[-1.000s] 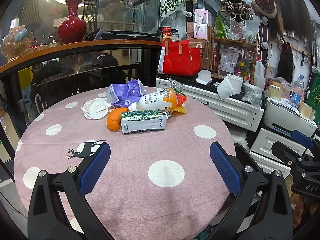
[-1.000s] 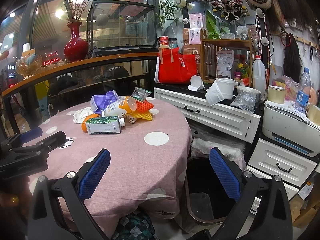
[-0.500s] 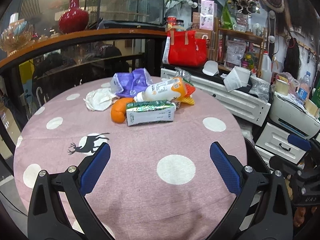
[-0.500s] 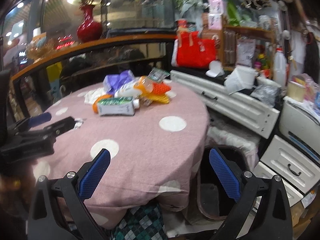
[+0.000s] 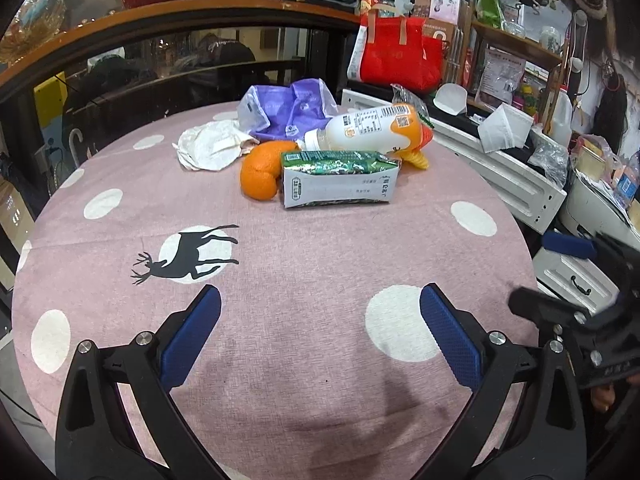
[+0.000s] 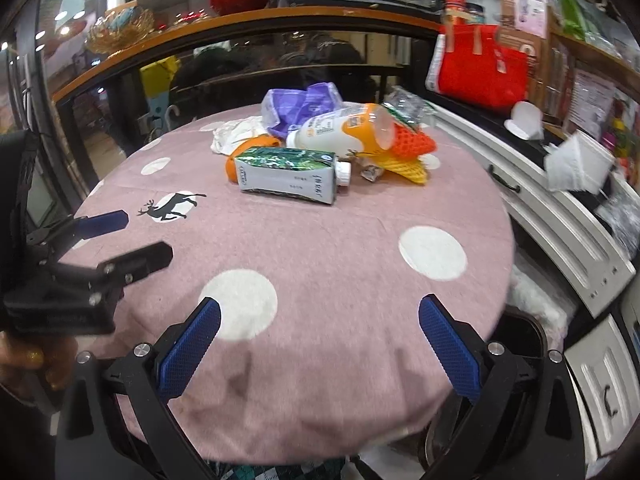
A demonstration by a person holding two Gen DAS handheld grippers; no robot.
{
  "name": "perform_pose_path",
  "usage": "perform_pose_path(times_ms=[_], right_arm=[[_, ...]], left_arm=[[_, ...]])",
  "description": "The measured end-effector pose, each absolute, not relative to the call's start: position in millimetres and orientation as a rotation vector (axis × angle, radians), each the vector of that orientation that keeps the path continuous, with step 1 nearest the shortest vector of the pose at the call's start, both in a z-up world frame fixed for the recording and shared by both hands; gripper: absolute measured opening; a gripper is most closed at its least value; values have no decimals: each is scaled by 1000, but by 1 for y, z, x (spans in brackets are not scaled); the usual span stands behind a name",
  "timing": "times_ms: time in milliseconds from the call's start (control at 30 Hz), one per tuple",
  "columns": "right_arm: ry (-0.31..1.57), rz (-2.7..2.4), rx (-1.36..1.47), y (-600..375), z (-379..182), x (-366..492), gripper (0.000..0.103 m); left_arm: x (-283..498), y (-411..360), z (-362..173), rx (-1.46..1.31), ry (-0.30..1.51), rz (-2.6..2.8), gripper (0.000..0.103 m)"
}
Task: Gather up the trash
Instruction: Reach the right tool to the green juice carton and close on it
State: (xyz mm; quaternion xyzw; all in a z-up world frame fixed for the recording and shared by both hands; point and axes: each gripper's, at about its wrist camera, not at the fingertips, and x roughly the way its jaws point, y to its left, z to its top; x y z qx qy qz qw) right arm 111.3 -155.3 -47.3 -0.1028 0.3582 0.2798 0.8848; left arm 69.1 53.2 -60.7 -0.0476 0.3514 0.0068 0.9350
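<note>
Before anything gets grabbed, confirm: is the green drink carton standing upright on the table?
No, the green drink carton lies flat on its side on the pink tablecloth, against the orange.

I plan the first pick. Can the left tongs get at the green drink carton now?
Probably yes. The left tongs are open and empty, and only bare pink tablecloth lies between them and the green drink carton, which is the nearest item of the pile.
</note>
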Motion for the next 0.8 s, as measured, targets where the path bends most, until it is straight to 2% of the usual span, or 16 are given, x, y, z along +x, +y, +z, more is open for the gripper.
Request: perform_pose_path(times_ms=[167, 467, 633, 800], right_arm=[[803, 744, -324, -118, -46, 147, 97], [772, 916, -566, -36, -36, 201, 97], [714, 945, -722, 0, -36, 219, 94], [749, 934, -833, 20, -50, 241, 89]], left_arm=[[77, 67, -55, -103, 735, -20, 98], [91, 97, -55, -104, 776, 3, 98], [93, 106, -57, -86, 790, 14, 98], [98, 116, -62, -86, 812, 9, 98]])
